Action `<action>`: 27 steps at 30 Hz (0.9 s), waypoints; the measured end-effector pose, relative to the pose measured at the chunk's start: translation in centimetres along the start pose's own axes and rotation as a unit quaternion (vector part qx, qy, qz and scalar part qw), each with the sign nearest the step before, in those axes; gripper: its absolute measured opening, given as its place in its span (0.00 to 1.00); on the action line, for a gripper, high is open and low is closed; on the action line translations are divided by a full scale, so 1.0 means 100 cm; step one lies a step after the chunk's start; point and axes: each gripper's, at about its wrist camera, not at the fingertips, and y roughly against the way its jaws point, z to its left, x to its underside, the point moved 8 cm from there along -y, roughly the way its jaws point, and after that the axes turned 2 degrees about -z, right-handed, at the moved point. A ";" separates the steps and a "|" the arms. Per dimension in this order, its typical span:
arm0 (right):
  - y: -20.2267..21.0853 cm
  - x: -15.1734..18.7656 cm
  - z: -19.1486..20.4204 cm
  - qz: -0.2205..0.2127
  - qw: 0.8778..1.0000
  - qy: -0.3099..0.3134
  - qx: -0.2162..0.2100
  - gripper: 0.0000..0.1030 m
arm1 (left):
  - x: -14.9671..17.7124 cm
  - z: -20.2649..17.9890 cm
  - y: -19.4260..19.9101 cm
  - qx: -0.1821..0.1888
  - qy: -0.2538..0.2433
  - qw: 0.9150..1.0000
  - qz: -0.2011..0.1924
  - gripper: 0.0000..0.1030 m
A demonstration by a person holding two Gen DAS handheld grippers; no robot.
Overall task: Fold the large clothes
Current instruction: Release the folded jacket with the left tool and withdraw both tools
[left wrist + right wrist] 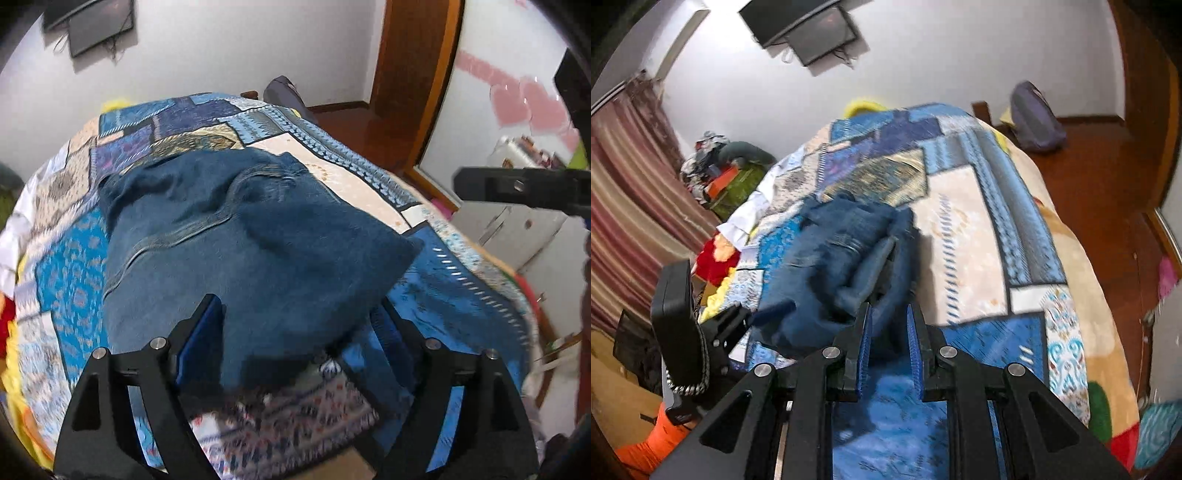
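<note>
Denim jeans, dark blue and folded into a thick bundle, lie on a bed covered with a patchwork bedspread in blues, cream and gold. From the left wrist view, the left claw has its jaws spread wide apart, one on each side of the near end of the jeans, gripping nothing. From the right wrist view, the right claw stands just at the near edge of the jeans, its blue-padded jaws partly apart with a narrow gap between them; whether any denim sits inside that gap cannot be told through the blur. A dark monitor hangs on the white wall beyond the bed, a grey backpack rests on the wooden floor beside it, and striped curtains hang at the left.
</note>
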 end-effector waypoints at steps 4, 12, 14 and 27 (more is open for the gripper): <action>-0.004 -0.015 0.030 -0.006 0.999 0.035 -0.010 0.14 | -0.005 0.035 0.039 -0.015 0.032 0.998 -0.042 0.80; -0.043 -0.010 0.083 0.018 0.994 0.110 -0.019 0.14 | 0.003 0.119 0.050 -0.092 0.079 0.991 -0.048 0.89; -0.067 0.002 0.086 0.038 0.990 0.139 -0.002 0.14 | 0.016 0.129 0.036 -0.101 0.088 0.991 -0.025 0.89; -0.104 0.047 -0.004 0.084 0.990 0.099 0.052 0.91 | 0.072 0.138 0.004 -0.070 0.101 0.992 0.003 0.99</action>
